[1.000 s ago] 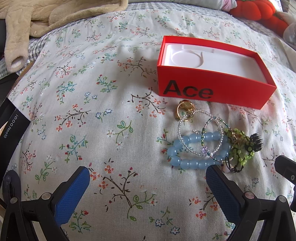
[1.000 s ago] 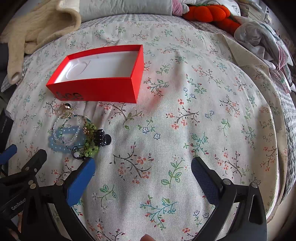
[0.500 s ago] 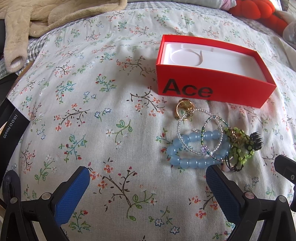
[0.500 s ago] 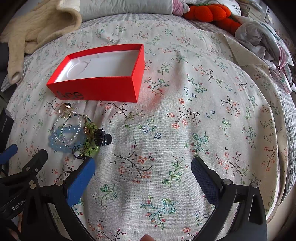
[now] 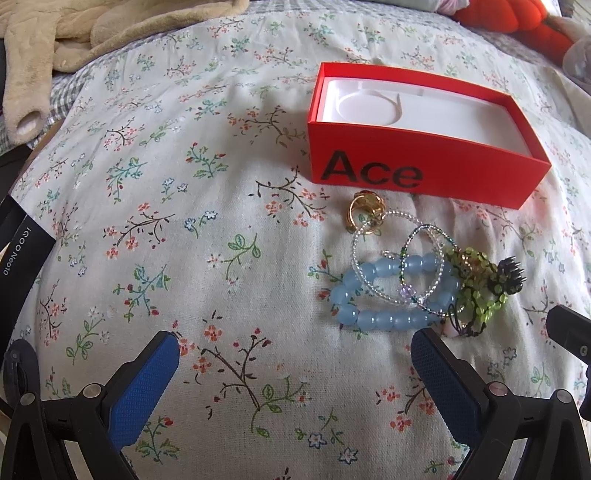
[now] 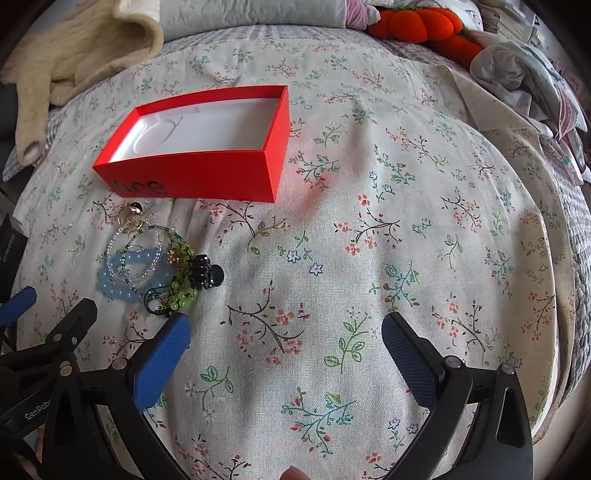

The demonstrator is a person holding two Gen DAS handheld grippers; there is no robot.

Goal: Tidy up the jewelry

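1. The left gripper [image 5: 295,350] is hovering low over the floral bedspread [image 5: 184,221], jaws spread wide and holding nothing; the right gripper [image 6: 286,332] is hanging the same way, jaws spread and empty.
2. The jewelry pile [image 5: 413,280] is lying just in front of the red box [image 5: 424,173], near the left gripper's right finger. The left view is showing the "Ace" lettering squarely; the right view is showing the black hair claw [image 6: 205,275] clearly.
3. A beige garment [image 6: 74,62] and an orange plush [image 6: 424,24] are resting at the far edge.
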